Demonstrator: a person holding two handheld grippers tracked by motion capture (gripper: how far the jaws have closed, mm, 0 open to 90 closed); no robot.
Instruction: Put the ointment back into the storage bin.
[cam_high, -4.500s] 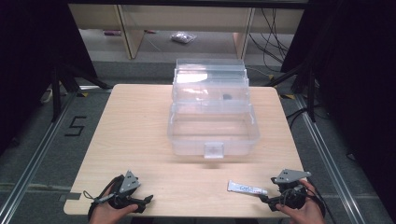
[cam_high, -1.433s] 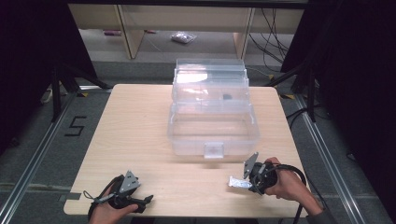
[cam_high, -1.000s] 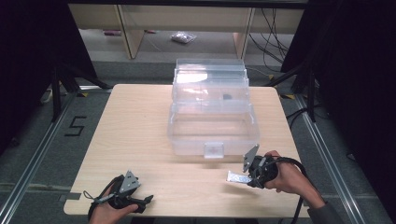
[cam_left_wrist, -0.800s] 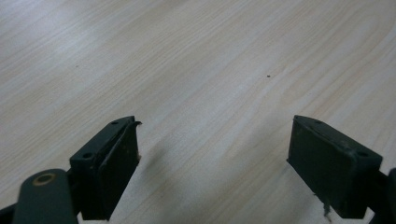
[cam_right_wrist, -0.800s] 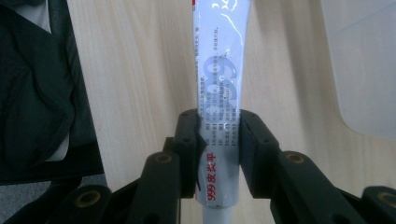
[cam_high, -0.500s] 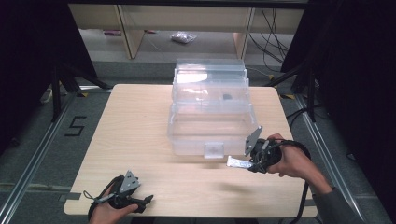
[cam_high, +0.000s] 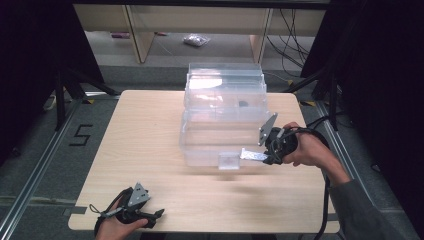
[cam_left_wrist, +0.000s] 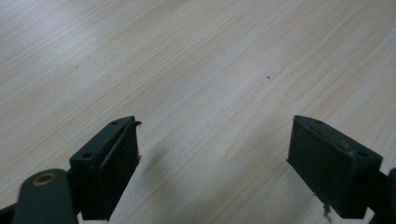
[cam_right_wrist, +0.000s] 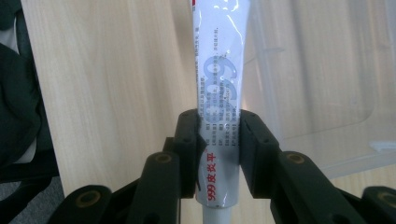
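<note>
— Since the earlier frames, the right tongs (cam_high: 264, 156) are carrying the tube (cam_high: 253, 155) off the tabletop (cam_high: 150, 130), up from the near right edge to the front right corner of the clear plastic box (cam_high: 222, 120).

— Are they gripping it firmly?

— Yes. In the right gripper view the two flat black pads are pressing on the tube's (cam_right_wrist: 219, 107) flanks near its lower end, the jaws standing narrow around it. It is a soft, glossy white squeeze tube, flattened at the far end, with red characters and small grey print on it.

— Where is it sitting now?

— It is hanging in the air, lying roughly level, its far end pointing at the box's small front latch (cam_high: 229, 161). Whether it is touching the box wall, I cannot quite tell.

— And the box?

— It is a transparent, rounded-corner container with its lid standing open behind it.

— The other hand?

— The left tongs (cam_high: 150, 216) are resting at the near left edge, jaws standing wide over bare pale wood grain (cam_left_wrist: 196, 70), holding nothing.
</note>
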